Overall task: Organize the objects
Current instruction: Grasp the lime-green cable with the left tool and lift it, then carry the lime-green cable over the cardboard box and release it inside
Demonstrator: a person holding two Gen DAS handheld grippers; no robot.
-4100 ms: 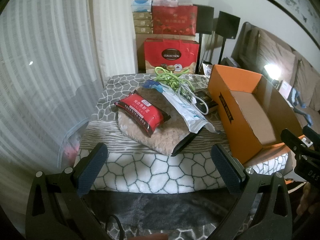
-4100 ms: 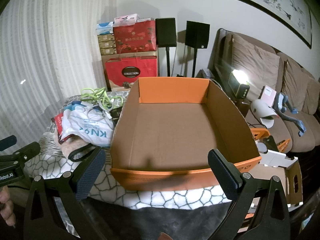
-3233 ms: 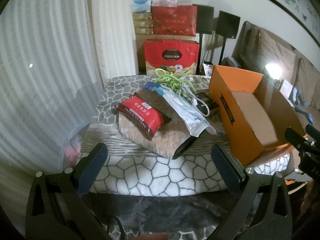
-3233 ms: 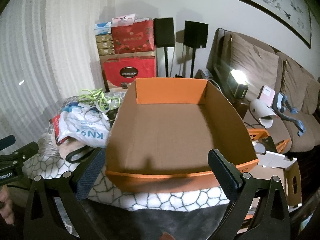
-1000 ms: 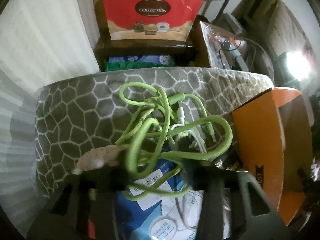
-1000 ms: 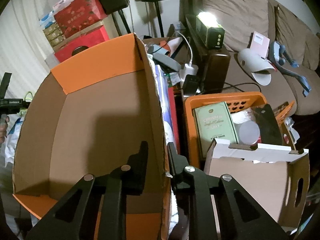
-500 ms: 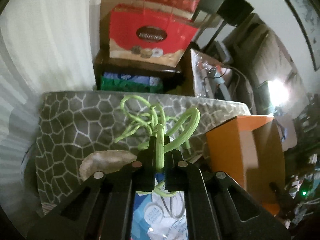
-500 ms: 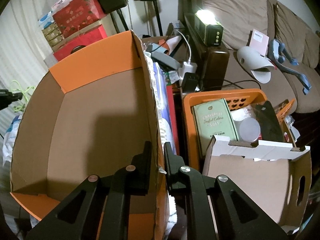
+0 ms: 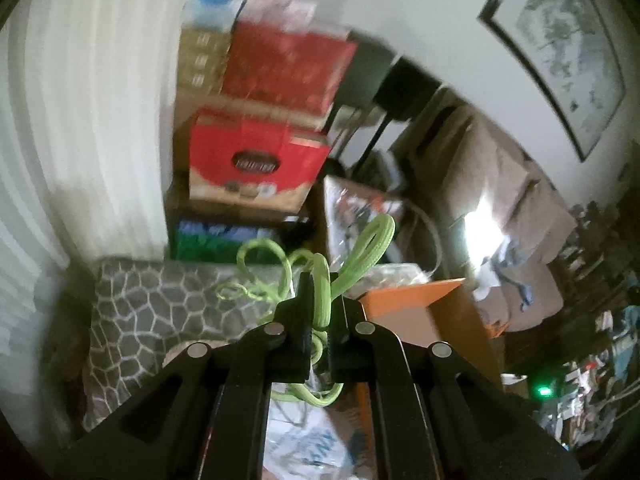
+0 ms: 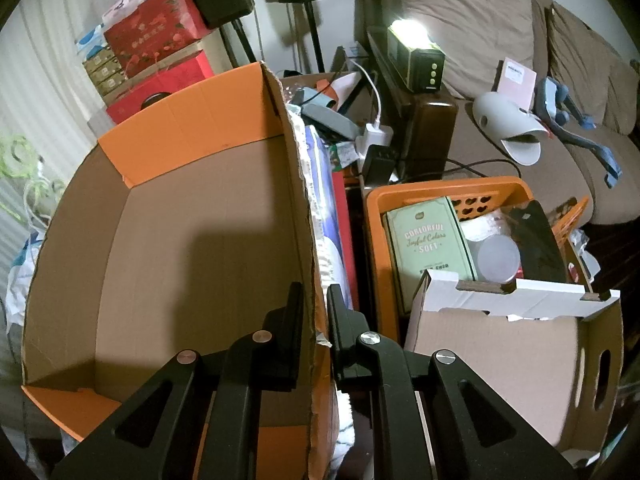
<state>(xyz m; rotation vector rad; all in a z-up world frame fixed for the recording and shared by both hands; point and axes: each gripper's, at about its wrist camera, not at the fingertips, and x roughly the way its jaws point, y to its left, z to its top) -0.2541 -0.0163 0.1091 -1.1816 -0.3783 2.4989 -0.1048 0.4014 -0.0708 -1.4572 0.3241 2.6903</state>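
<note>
Change since earlier frames: left tongs [image 9: 318, 300], formerly wide open above the patterned cloth, had come down on the tangle, closed and risen with it; the right tongs [image 10: 316, 312], formerly open before the box, had closed on its side wall and kept their place.
Left tongs: jaws pinched almost fully together on a strand of the green cord [image 9: 320, 288], pointing downward at a slant.
Right tongs: jaws nearly shut on the right-hand wall of the orange box [image 10: 298, 184], one finger inside, one outside.
Green cord, position: held up off the patterned cloth [image 9: 132, 308]; loops stood above the jaws, further loops and a thin white cable hung below them; whether the lowest loops had cleared the white bag [image 9: 312, 444] could not be told through the blur.
Green cord, long axis: none fixed; a limp bundle, hanging roughly up and down from the pinch.
Box, contents: nothing seen inside.
Deciding relation: orange box lay to the right of and below the left tongs, its near corner just beside the dangling loops; in the right wrist view the cord showed beyond the box's left wall, well apart from the right tongs.
Nearer hand: left, already holding the cord.
Judgement: carry rightward over the left wall seemed next; trailing loops might snag that rim.
</note>
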